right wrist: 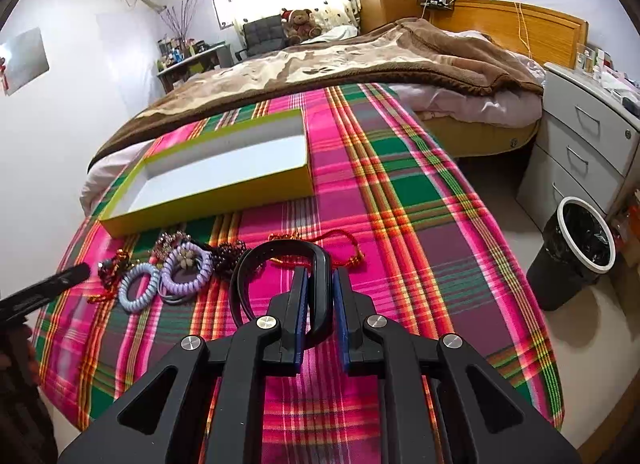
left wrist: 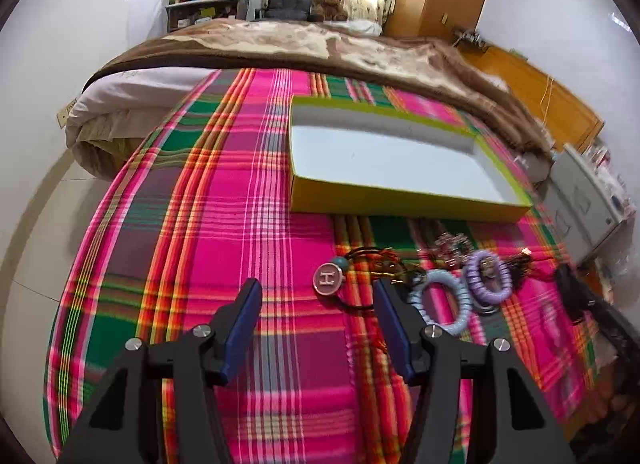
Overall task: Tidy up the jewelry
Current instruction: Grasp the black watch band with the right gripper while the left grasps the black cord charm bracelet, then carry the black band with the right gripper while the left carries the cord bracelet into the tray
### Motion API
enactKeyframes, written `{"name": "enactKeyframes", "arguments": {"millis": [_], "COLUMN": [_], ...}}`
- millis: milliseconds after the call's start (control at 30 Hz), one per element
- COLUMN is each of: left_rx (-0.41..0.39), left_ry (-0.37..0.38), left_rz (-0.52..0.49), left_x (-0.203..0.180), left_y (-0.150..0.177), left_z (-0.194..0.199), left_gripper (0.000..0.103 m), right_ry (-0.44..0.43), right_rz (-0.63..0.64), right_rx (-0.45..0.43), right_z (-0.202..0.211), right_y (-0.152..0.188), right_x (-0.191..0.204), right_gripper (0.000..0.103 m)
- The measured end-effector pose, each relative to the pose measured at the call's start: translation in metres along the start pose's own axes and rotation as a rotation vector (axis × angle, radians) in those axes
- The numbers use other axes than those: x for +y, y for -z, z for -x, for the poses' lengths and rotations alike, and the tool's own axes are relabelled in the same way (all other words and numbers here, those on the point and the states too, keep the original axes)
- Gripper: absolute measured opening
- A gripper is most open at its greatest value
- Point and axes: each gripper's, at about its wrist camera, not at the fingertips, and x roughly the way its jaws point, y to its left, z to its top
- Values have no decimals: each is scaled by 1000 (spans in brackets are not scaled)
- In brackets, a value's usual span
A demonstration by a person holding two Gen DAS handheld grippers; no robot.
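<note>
The plaid blanket (right wrist: pixel 400 168) covers a bed in a bedroom. The right gripper (right wrist: pixel 320 288) pinches the black headband (right wrist: pixel 280 252). The left gripper (left wrist: pixel 316 304) stands spread. The yellow box (left wrist: pixel 400 200) lies behind the hair ties (left wrist: pixel 444 304).

A single letter "H" stands on the round pendant (left wrist: pixel 329 278).

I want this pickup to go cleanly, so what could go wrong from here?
1. The right gripper pinches only one side of the black headband, so it may swing or slip on the way to the box.
2. The headband's far end lies against the beaded bracelet and could drag it along.
</note>
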Motion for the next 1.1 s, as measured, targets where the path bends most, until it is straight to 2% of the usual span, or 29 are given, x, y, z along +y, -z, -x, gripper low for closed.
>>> {"name": "enactKeyframes", "arguments": {"millis": [233, 300, 400, 500, 533, 600, 667, 900, 1100], "left_rx": [30, 49, 37, 37, 38, 45, 47, 12, -35], "left_ry": [-20, -26, -41, -49, -45, -26, -11, 9, 66], "left_rz": [-48, -41, -58, -73, -76, -71, -66, -63, -42], "left_x": [-11, -11, -12, -12, -12, -11, -11, -12, -13], "left_y": [-4, -4, -4, -6, -6, -7, -7, -12, -19], "left_z": [-17, -22, -23, -25, -24, -24, -23, -10, 6], "left_gripper": [59, 52, 47, 35, 28, 24, 16, 14, 14], "right_ry": [-4, -7, -12, -13, -14, -14, -14, -13, -17], "right_rz": [0, 1, 4, 3, 2, 2, 1, 1, -1], "right_rx": [-9, -10, -12, -15, -15, -17, -14, -23, -37], "right_z": [2, 2, 3, 3, 3, 3, 3, 5, 8], "right_y": [-4, -5, -6, -7, -8, -8, -8, -10, -13], "right_x": [0, 1, 2, 3, 2, 3, 3, 3, 5], "right_gripper": [13, 13, 13, 13, 13, 13, 13, 13, 13]}}
